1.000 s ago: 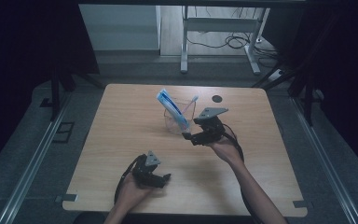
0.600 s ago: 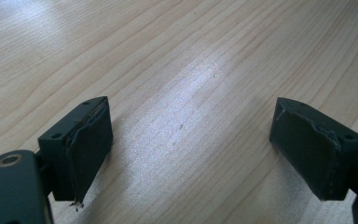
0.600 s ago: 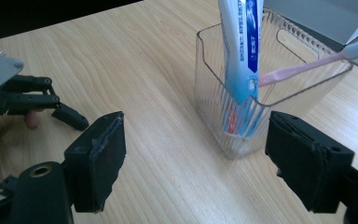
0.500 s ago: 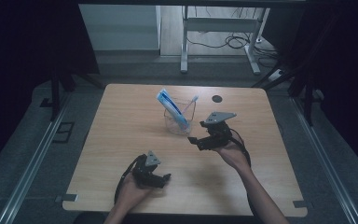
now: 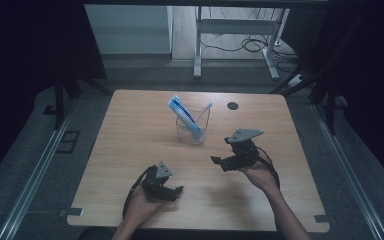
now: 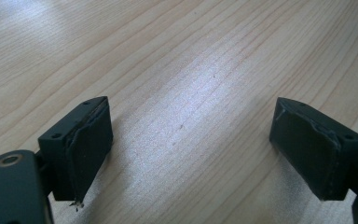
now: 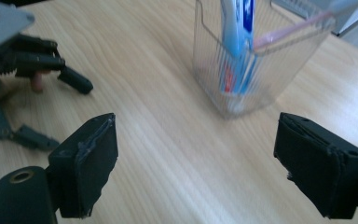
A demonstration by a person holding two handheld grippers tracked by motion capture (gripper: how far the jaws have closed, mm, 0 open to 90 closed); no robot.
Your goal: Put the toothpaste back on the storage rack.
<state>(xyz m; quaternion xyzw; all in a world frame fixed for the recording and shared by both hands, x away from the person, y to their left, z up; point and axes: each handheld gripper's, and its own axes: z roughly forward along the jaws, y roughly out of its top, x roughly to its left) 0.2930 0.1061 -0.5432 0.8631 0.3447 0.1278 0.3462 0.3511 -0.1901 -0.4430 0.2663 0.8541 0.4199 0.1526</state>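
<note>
Toothpaste tube (image 5: 184, 116) leans up-left in the clear cup (image 5: 192, 131) (both hand-held grippers gape, holding nothing).

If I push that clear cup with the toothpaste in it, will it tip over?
Probably tips easily: the clear cup looks thin and light, while the toothpaste tube and toothbrush lean above its rim. Its smooth wall may slip between jaws.

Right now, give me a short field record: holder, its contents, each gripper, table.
holder: clear plastic cup, upright on the table
contents: toothpaste tube and pink toothbrush, both leaning inside
right gripper: open, nothing between the jaws, which have just been opening; apart from the cup
left gripper: open, nothing held, low over bare wood
other: dark round spot behind the cup
</note>
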